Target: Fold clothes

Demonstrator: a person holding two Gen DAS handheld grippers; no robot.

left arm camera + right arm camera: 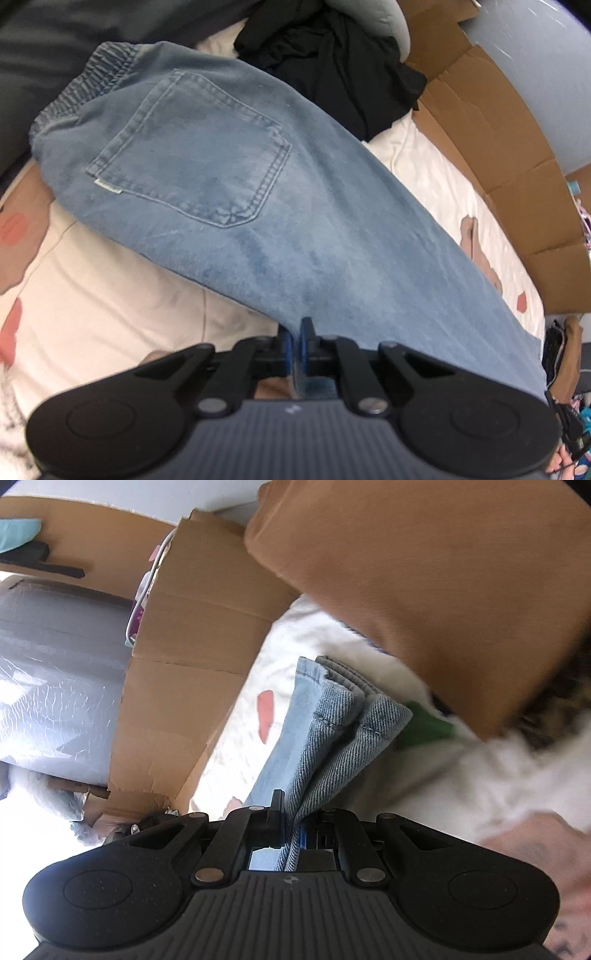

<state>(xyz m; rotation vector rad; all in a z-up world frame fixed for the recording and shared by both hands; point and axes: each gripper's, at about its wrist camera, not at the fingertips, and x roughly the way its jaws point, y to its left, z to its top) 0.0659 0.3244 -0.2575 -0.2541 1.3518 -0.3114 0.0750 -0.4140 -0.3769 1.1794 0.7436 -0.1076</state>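
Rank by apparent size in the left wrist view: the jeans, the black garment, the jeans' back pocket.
1. jeans, filling most of the view
2. black garment and back pocket: similar in apparent size; the pocket lies nearer the camera, so their order is unsure.

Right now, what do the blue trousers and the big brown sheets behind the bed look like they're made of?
Blue trousers: faded denim, matte; diagonal twill weave, topstitched pocket.
Brown sheets: corrugated cardboard, probably; dull, with creased folds and torn edges.

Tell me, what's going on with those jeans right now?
Left hand-held gripper shut on jeans edge. Right hand-held gripper shut on hem end. Black clothes beyond the jeans, not in the way.
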